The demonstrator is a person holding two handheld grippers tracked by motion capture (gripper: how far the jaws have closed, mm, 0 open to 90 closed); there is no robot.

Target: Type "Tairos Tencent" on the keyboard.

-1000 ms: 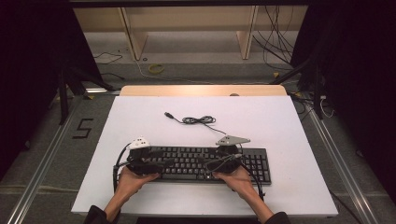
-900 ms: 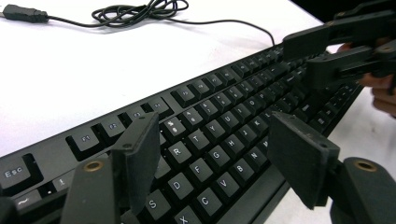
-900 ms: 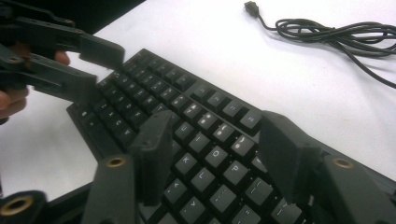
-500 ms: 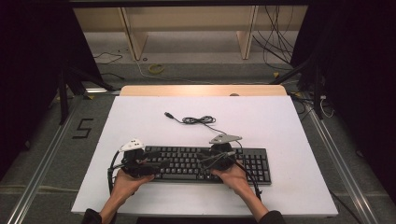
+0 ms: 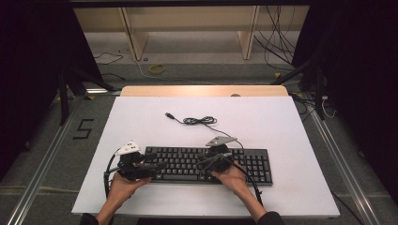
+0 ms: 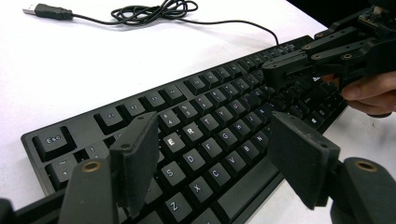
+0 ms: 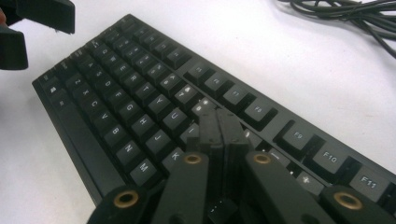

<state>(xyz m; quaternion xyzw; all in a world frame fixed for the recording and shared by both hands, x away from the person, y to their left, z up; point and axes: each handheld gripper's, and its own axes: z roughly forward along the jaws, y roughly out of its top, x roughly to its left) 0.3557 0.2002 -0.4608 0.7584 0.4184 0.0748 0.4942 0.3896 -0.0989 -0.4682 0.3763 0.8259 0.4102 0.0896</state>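
Black keyboard (image 5: 206,164) lying flat near the front edge of the white table (image 5: 281,122), long side parallel to that edge, its cable (image 5: 199,120) coiled loosely toward the middle of the surface and ending in a free USB plug (image 5: 169,115) — unplugged, so keys can be pressed without consequence. Right gripper (image 7: 218,126) clenched, jaws having just been closing until the two pads meet with nothing between them; held so, presumably, to form one narrow tip for poking a single key, and poised over the upper rows around the middle of the board. Left gripper (image 6: 210,154) released, jaws spread wide over the letter keys at the keyboard's left end, nothing grasped, hovering rather than pressing. Both hands resting low at the front edge, likely for steadiness. Contact between the right tip and a key: cannot tell.
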